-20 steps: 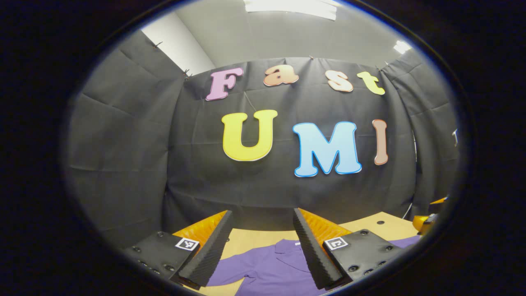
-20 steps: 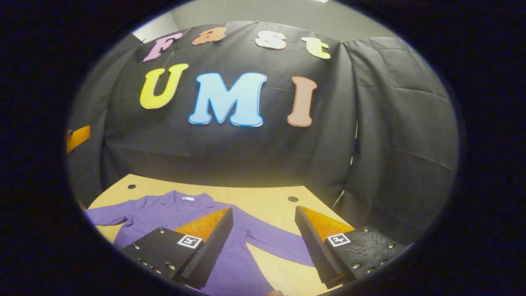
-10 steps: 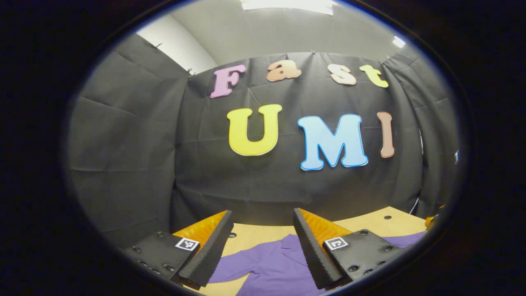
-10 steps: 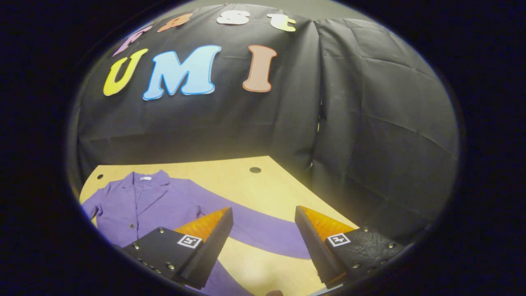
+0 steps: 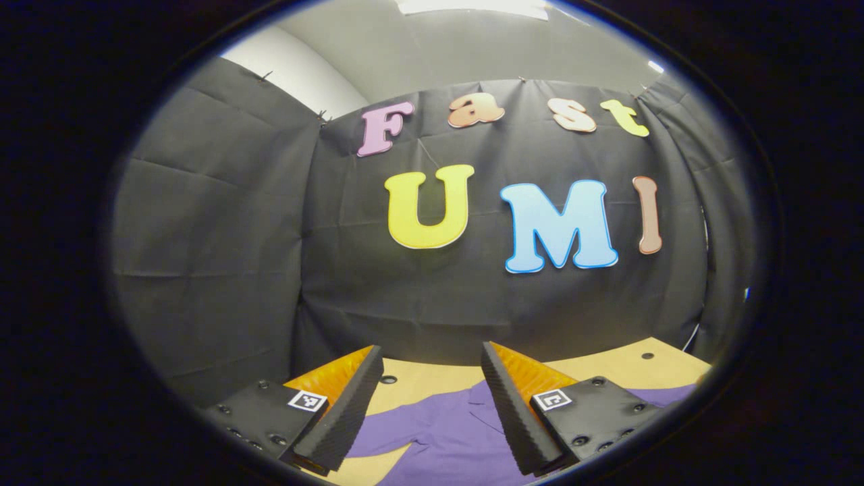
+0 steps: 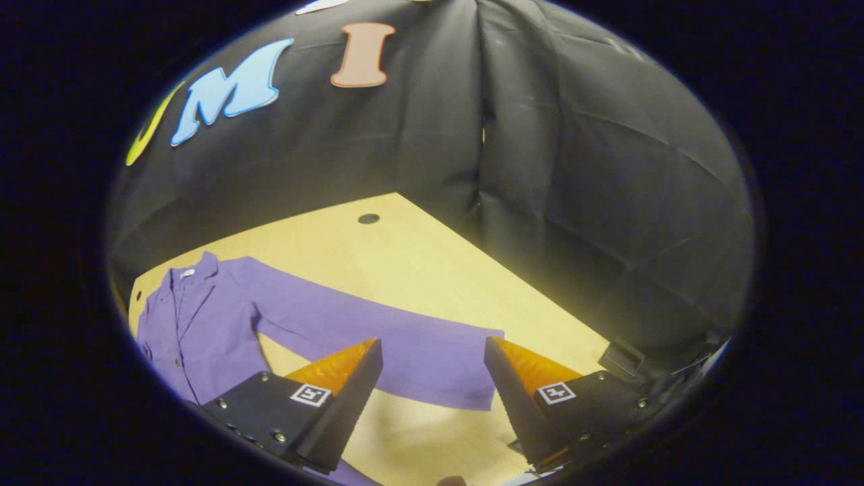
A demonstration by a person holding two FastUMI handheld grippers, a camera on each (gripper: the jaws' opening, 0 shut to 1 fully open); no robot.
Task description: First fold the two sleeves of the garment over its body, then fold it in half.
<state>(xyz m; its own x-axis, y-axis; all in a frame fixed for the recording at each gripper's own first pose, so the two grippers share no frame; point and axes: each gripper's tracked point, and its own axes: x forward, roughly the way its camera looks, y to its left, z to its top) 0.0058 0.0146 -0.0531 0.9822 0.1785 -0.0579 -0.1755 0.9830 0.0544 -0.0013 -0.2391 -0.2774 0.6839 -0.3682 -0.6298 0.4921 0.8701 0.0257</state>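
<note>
a purple long-sleeved button-front garment (image 6: 202, 324) is laid flat on the light wooden desk (image 6: 418, 270), unfolded. in the right gripper view one sleeve (image 6: 378, 337) is stretched out across the desk, its cuff lying between the fingers of the right claw (image 6: 432, 364) — spread wide, held above the cloth, nothing gripped. the left claw (image 5: 432, 378) is likewise spread, raised over the garment's collar (image 5: 482, 412) — nothing pinched.

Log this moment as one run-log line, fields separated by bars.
phase: approach | garment: flat on table, unfolded | right claw: open, above outstretched sleeve cuff | left claw: open, above collar area | sleeves folded: none
</note>
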